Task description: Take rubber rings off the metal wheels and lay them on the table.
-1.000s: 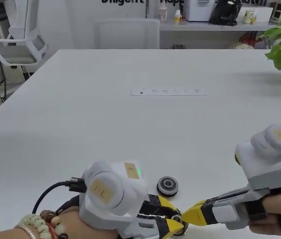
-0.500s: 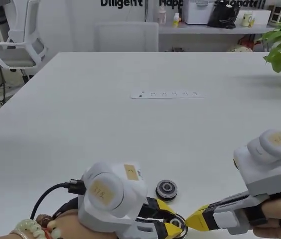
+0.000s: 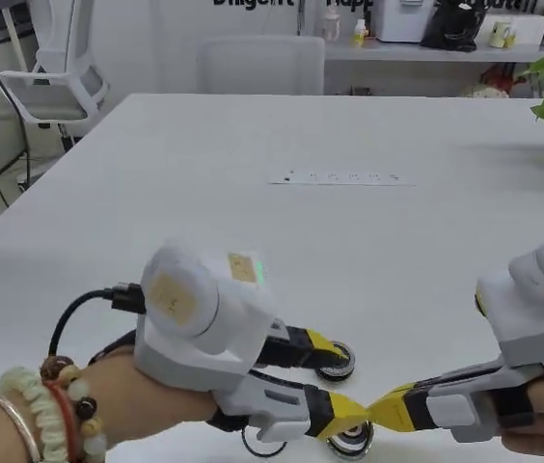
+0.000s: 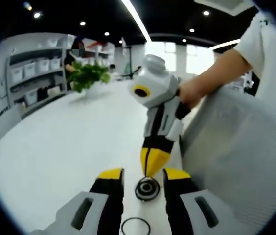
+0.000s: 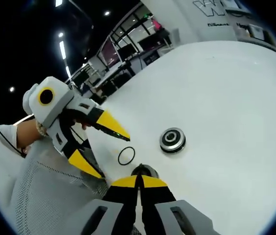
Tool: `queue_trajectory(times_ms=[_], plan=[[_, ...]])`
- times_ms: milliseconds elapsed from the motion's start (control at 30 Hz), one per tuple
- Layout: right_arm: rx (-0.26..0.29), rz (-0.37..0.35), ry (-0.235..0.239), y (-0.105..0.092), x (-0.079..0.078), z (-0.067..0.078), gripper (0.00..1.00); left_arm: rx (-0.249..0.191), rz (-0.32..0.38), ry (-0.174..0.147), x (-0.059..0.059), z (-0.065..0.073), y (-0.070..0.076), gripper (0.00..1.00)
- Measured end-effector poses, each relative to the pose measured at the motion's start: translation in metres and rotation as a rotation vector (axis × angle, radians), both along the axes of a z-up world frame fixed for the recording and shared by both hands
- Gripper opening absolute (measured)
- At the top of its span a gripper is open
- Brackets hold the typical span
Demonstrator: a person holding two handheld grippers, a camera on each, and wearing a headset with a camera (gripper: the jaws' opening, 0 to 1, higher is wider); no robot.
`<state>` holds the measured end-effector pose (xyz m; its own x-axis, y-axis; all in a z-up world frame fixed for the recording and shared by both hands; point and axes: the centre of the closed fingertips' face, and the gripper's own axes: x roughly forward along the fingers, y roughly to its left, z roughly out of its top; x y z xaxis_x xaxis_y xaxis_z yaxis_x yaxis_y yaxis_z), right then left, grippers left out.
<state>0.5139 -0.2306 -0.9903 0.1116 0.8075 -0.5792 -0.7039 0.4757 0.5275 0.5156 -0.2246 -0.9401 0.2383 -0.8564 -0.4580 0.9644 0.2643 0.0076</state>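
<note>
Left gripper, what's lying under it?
A black rubber ring lies on the table below the left gripper, a metal wheel between its open fingers. In the head view the gripper covers part of the ring.

My left gripper (image 4: 144, 177) and right gripper (image 3: 373, 413) have white housings and black jaws with yellow tips. A black cable (image 3: 77, 313) plugs into the left gripper's rear, a tan sticker (image 3: 243, 268) sits on top, and beaded bracelets (image 3: 55, 415) are worn behind it. My sleeve (image 4: 261, 44) is white.

The table (image 3: 349, 241) is smooth, matt white. The far metal wheel (image 5: 172, 139) shines silvery around a dark hub. The loose rubber ring (image 5: 126, 155) is thin, dull black. The left gripper (image 4: 143, 178) has matt white plastic casing.
</note>
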Motion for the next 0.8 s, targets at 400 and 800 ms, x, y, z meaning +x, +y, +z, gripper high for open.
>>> queue_trajectory(times_ms=[400, 800], plan=[[0.075, -0.028, 0.003, -0.005, 0.002, 0.019, 0.00, 0.136, -0.090, -0.134, -0.010, 0.027, 0.028, 0.51], [0.131, -0.130, -0.020, -0.019, 0.012, 0.039, 0.00, 0.051, 0.046, -0.101, -0.013, 0.048, 0.065, 0.61]])
